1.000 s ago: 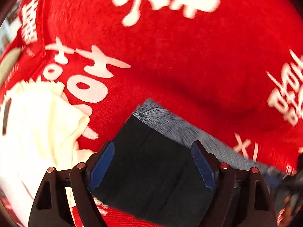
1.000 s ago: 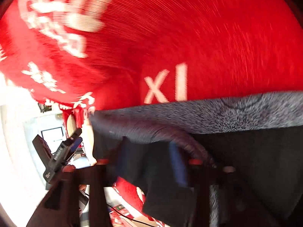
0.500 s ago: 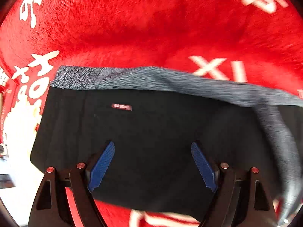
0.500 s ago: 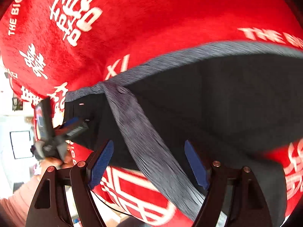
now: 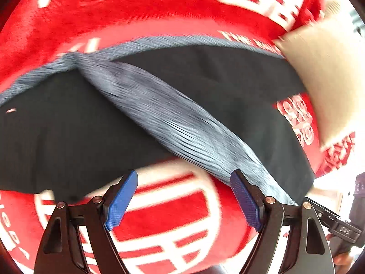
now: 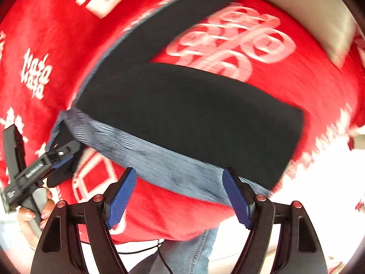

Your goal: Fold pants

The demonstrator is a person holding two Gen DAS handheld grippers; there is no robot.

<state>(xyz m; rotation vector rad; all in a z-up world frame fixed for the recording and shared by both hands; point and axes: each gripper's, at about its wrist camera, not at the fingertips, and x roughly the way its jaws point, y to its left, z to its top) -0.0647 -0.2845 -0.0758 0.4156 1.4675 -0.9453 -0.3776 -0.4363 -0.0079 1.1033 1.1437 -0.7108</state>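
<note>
Red cloth with white printed lettering and emblems: covers the whole work surface, seen in both wrist views.

Pants, black with a grey heathered waistband: lying flat on the red cloth, legs stretched away from the grippers and splayed into a V in the right wrist view; a patch of red shows between the two legs. The waistband runs along the near edge, closest to the tools.

Beige cushion: rests on the cloth at the far right of the left wrist view, touching or overlapping the end of one pant leg.

Left gripper: blue-padded fingers spread wide, nothing between them; it hangs over the near edge of the pants, right finger just at the waistband. Also visible at the left edge of the right wrist view, held by a hand.

Right gripper: fingers likewise wide apart and holding nothing, poised just before the waistband.
</note>
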